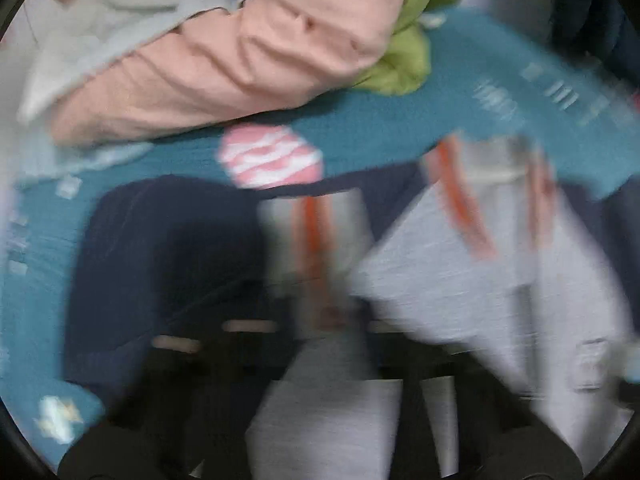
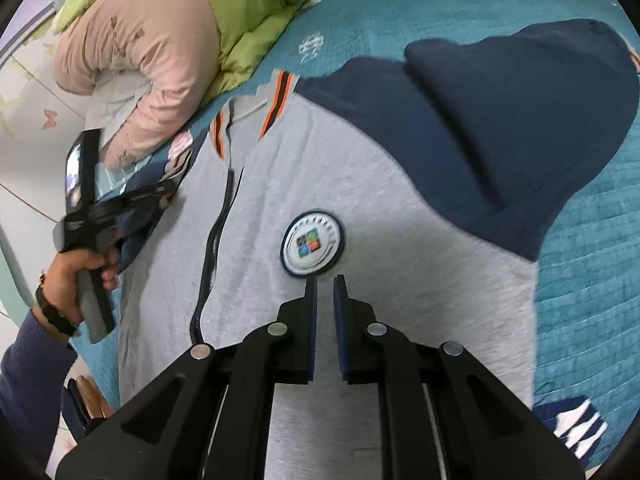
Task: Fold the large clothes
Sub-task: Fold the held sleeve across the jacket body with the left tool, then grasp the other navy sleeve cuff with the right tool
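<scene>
A grey jacket (image 2: 360, 184) with navy sleeves, orange-striped collar and a round chest badge (image 2: 312, 242) lies on a teal bedspread (image 2: 592, 240). One navy sleeve (image 2: 520, 120) is folded across its upper right. My right gripper (image 2: 325, 280) hovers just below the badge, jaws a narrow gap apart and empty. My left gripper (image 2: 160, 196), seen in the right wrist view, is at the jacket's left navy sleeve and appears closed on it. The left wrist view is heavily blurred: navy sleeve (image 1: 168, 260), grey cloth (image 1: 460, 280); its fingers cannot be made out.
A pink quilted garment (image 2: 148, 60) and a green padded one (image 2: 240, 12) lie bunched at the bed's far left; both also show in the left wrist view (image 1: 240, 48). The bed edge and tiled floor (image 2: 28, 152) are on the left.
</scene>
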Demonstrator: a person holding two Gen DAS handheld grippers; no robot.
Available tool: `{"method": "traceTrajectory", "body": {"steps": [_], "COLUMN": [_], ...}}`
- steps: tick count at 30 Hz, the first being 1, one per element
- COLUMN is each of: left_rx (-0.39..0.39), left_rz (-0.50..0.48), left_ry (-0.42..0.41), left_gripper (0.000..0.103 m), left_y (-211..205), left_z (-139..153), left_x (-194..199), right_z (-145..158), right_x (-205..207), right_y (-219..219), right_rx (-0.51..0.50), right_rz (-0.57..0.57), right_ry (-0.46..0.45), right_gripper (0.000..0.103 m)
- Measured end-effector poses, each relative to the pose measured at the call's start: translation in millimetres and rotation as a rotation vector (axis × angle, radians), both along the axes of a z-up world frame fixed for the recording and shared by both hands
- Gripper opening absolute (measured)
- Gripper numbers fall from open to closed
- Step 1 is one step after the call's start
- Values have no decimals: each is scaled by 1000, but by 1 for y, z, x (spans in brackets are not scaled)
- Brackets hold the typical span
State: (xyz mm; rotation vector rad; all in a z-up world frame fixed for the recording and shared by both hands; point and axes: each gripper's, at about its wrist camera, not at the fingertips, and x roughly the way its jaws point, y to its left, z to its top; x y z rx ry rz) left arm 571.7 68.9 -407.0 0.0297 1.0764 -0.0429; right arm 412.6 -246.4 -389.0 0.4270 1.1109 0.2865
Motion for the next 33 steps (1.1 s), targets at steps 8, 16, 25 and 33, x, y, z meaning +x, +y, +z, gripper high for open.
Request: {"method": "traceTrajectory", "body": {"steps": [8,16,25,33], "left_rx": [-209,-356,-325,-369], "left_rz": [-95,-258,-218,-249], "left_ry": [-145,-81,32,61], "left_gripper": [6,6,7,62], "left_y": [-48,-185,-251,-266], "left_z": [86,67,5,-23], "left_x": [-34,-62,-65,-79], "right_z": [21,36,40,34], "right_x": [3,3,-2,-2], "right_y": [-46,-110,-172,-240], "right_rx": [18,-89,-105,-48], "right_rz": [-119,-285,-424,-614], "right_ry": [-53,-88,-105,-99], "right_gripper": [14,14,18,37]}}
